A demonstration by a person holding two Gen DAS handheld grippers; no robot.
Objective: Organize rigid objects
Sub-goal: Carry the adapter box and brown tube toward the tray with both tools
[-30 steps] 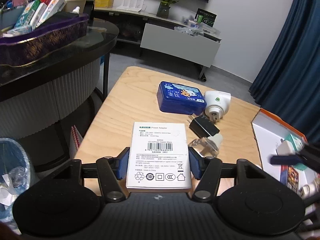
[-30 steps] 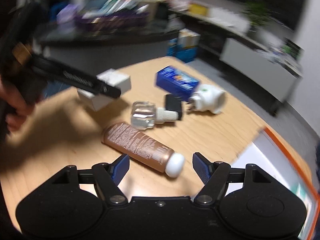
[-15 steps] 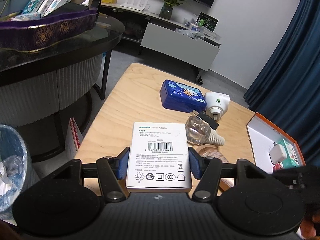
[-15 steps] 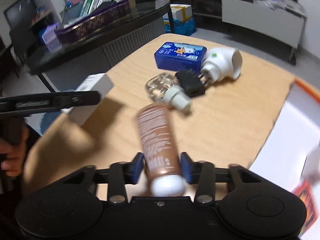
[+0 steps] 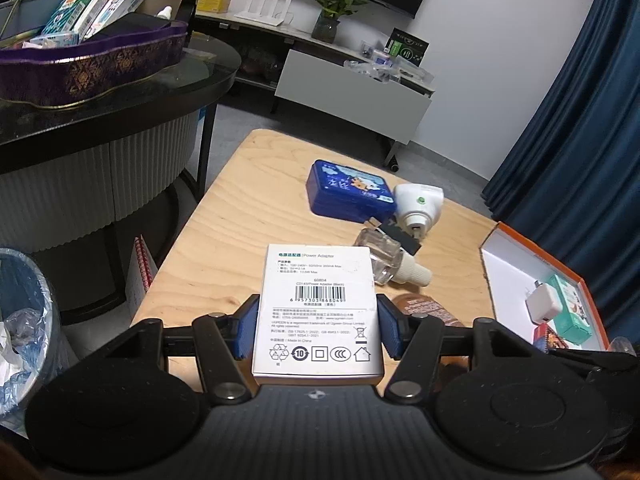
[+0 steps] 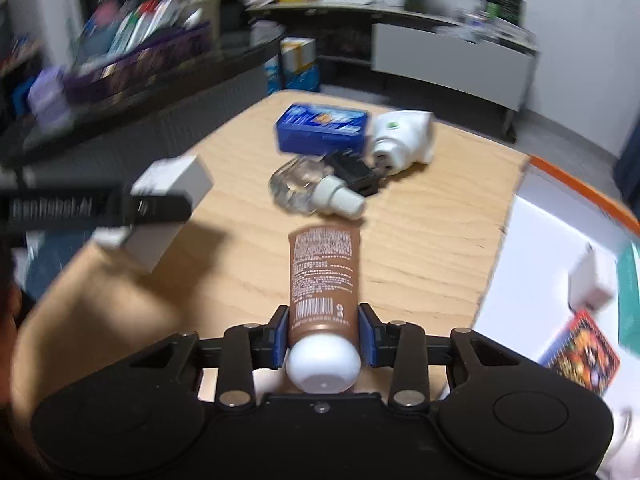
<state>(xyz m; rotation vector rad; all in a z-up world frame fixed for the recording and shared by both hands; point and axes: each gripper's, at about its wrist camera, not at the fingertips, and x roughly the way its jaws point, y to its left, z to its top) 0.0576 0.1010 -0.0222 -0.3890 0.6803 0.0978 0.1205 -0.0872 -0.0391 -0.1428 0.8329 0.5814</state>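
Observation:
My left gripper (image 5: 318, 330) is shut on a white power adapter box (image 5: 320, 300), held above the near end of the wooden table (image 5: 248, 208). My right gripper (image 6: 323, 334) is shut on a brown tube with a white cap (image 6: 324, 280), lifted over the table; the tube also shows in the left wrist view (image 5: 428, 308). A blue tin (image 5: 348, 194), a white plug-in device (image 5: 418, 208), a black adapter (image 5: 402, 236) and a clear glass bottle (image 5: 384, 254) lie together mid-table. The left gripper with its box shows in the right wrist view (image 6: 168, 200).
An open white box with an orange rim (image 5: 536, 276) sits at the table's right, holding a white charger (image 5: 544, 304) and small packs. A dark round counter with a purple basket (image 5: 88, 60) stands left. A bin (image 5: 24, 312) stands on the floor at the left.
My right gripper closed on the brown tube and lifted it off the table, turning it lengthwise. My left gripper kept hold of the white box and drifted slightly.

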